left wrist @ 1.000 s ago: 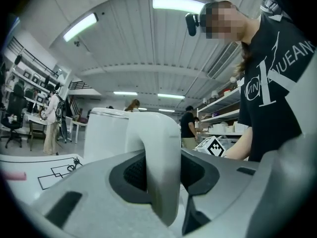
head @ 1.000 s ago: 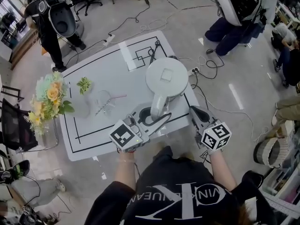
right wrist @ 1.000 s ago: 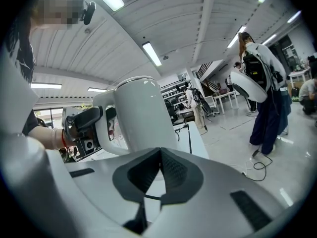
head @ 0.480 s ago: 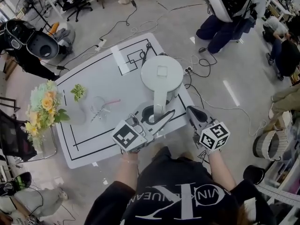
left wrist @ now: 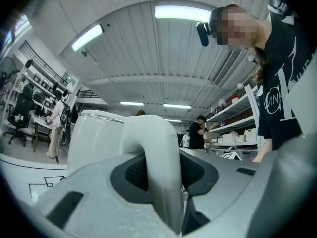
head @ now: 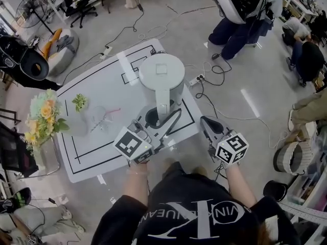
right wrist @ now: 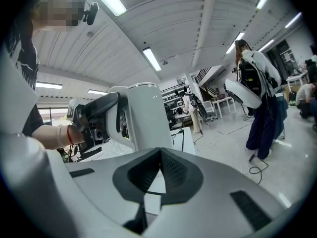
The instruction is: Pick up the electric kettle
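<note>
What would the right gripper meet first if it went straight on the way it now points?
Probably the electric kettle: in the right gripper view its white body stands just beyond the shut tips of the right gripper, above the table corner. Depth is unclear, so it could slip past the kettle's right side.

One electric kettle (head: 161, 78), one counter (head: 102, 86), one bouquet (head: 43, 117) (at nine o'clock), two grippers: left hand-held gripper (head: 162, 118), right hand-held gripper (head: 207, 124).

White electric kettle (head: 161, 73), upright, lid closed, handle clamped
</note>
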The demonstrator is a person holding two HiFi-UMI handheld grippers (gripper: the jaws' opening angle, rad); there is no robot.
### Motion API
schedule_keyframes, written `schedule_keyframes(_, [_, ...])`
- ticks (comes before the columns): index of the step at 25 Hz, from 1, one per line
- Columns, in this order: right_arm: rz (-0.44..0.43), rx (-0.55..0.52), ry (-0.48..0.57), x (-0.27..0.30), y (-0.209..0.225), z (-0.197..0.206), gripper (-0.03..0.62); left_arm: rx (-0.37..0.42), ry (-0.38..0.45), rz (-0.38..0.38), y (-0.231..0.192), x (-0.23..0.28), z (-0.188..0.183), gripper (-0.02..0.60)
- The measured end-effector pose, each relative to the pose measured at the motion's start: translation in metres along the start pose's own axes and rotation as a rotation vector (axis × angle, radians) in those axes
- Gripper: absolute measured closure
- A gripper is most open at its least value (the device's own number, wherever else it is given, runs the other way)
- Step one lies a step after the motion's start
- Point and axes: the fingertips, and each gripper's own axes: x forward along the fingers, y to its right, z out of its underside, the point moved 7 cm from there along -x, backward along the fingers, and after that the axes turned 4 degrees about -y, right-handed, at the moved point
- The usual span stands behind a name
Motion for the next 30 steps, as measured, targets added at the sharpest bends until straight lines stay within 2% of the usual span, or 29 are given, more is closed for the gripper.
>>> schedule_keyframes(5, [-0.037,-0.018,0.009,-0.013,0.004,-0.005,0.595,-0.003,0.031,-0.059,0.013,-0.004,-0.008,0.457])
schedule_keyframes(11, [-0.095,-0.057,0.011,-0.024,0.004,-0.012,0.595,0.002,0.029,-0.152,0.035,-0.018,-0.013,0.457])
schedule_keyframes(16, [-0.153,-0.107,0.012,-0.03,0.0,-0.017,0.595,0.002,0.045,-0.237,0.058,-0.034,-0.013,0.457])
schedule_keyframes(30, [-0.255,-0.142,0.024,-0.045,-0.006,-0.019,0.595,-0.002,0.059,-0.412,0.113,-0.069,-0.004,0.457])
